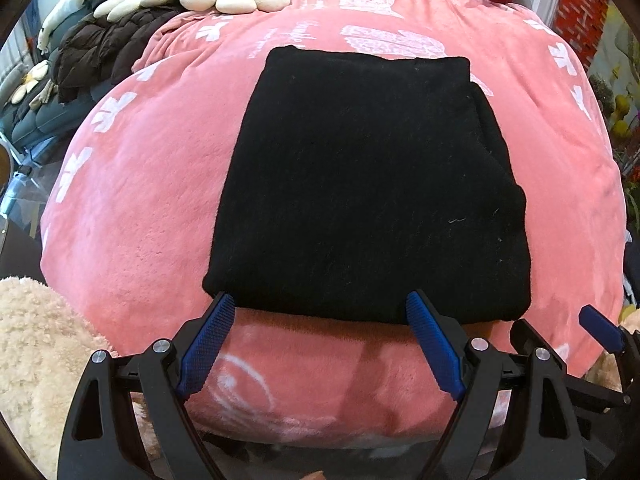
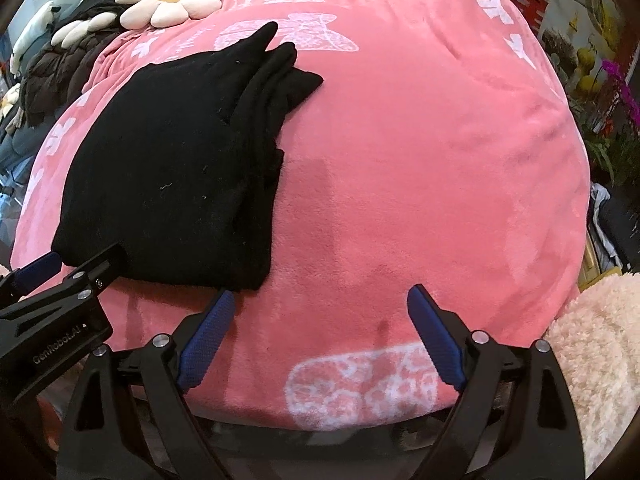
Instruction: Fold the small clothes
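On the pink blanket (image 1: pixel 132 216) lay the folded black garment (image 1: pixel 368 184); the left gripper (image 1: pixel 320 304) gaped at its near edge, the right gripper (image 2: pixel 320 300) spread empty just beside it. A careless nudge could have spilled the loose right-hand layers.

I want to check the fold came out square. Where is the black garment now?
The black garment lies folded on the pink blanket, centre of the left wrist view, upper left in the right wrist view, its near edge by the open left gripper.
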